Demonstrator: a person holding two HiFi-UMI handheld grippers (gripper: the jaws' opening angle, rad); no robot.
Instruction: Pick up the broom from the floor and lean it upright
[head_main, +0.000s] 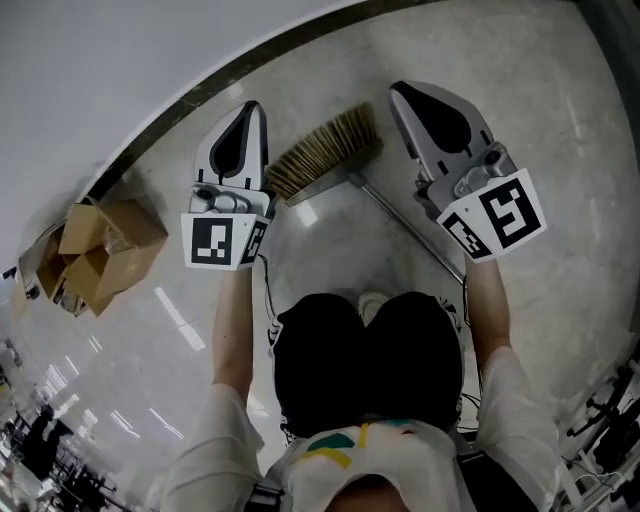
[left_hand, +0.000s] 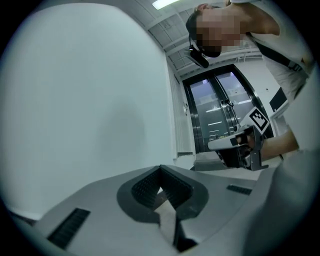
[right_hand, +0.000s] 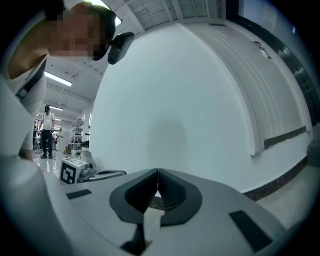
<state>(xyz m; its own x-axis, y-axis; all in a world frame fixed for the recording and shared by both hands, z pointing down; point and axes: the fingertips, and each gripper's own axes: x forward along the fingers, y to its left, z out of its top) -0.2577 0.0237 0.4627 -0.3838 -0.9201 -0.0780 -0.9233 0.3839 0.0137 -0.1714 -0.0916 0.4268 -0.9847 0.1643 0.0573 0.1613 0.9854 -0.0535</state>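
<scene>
**Head view: broom still down, both grippers empty**

We see the broom (head_main: 325, 155) lying flat on the pale floor (head_main: 560, 150) between our two grippers. Its bristle head points toward the far wall (head_main: 120, 60), and its thin handle runs near and right, toward our right arm. Our left gripper (head_main: 250, 112) hangs just left of the bristles and our right gripper (head_main: 403, 95) just right of them. Each has its jaws pressed together on nothing, and neither touches the broom. We judge that nothing is done yet: grasping, lifting and leaning all remain. Cardboard boxes (head_main: 105, 250) sit well apart at left. The only print we find is the square black-and-white markers on the gripper cubes, with no readable brand or label.
</scene>
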